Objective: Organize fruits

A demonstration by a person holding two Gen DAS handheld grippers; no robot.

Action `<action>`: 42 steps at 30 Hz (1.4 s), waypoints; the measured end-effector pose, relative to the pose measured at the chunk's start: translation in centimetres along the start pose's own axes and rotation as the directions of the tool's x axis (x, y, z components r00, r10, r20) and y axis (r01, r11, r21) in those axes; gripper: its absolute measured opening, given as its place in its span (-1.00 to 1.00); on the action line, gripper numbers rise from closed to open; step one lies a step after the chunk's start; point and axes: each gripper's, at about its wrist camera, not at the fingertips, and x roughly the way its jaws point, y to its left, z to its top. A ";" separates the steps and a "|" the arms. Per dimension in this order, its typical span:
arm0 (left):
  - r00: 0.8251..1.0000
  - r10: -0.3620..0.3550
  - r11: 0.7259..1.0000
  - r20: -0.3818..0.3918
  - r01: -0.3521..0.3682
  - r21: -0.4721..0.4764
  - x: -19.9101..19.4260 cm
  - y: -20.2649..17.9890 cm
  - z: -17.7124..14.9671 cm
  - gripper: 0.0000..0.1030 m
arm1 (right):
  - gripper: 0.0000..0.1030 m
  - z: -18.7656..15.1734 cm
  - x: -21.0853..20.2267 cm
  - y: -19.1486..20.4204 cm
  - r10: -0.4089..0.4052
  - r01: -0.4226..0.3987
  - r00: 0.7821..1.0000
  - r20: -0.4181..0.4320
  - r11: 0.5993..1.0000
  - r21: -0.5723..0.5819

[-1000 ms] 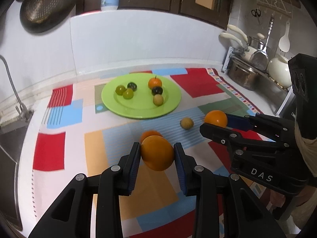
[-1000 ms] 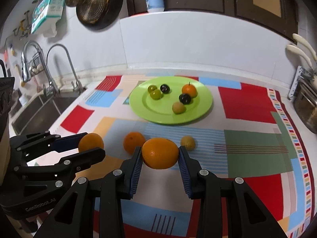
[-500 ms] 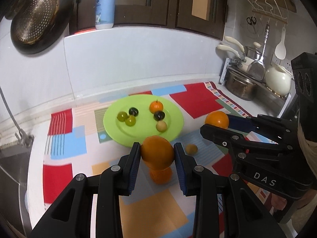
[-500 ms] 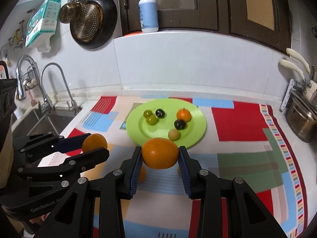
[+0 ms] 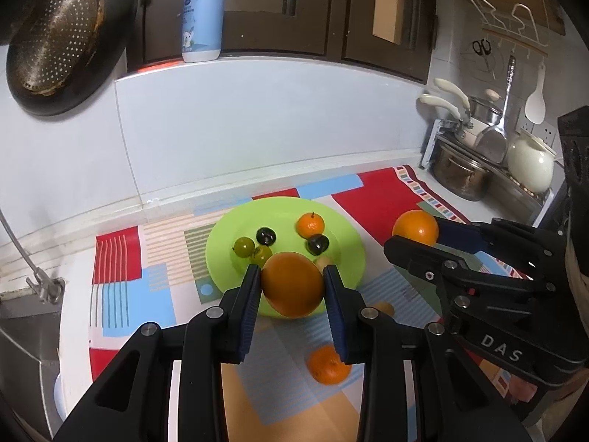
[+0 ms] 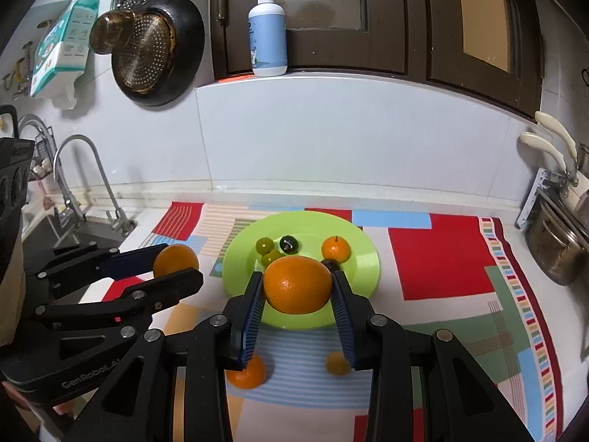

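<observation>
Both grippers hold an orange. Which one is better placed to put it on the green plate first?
Probably left: its orange already overlaps the green plate; the right's orange is beside the rim.

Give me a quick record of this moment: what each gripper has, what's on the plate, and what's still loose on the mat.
left gripper: shut on an orange
right gripper: shut on an orange
green plate: two green fruits, two dark fruits, one small orange fruit, one tan fruit
loose on mat: small orange, small yellowish fruit
plate position: ahead of both grippers
</observation>
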 end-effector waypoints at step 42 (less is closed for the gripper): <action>0.977 0.004 1.000 -0.214 -0.008 -0.017 15.5 3.7 3.2 -0.34 | -0.28 3.2 14.6 -4.0 -0.061 0.067 0.972 -0.228 0.998 0.019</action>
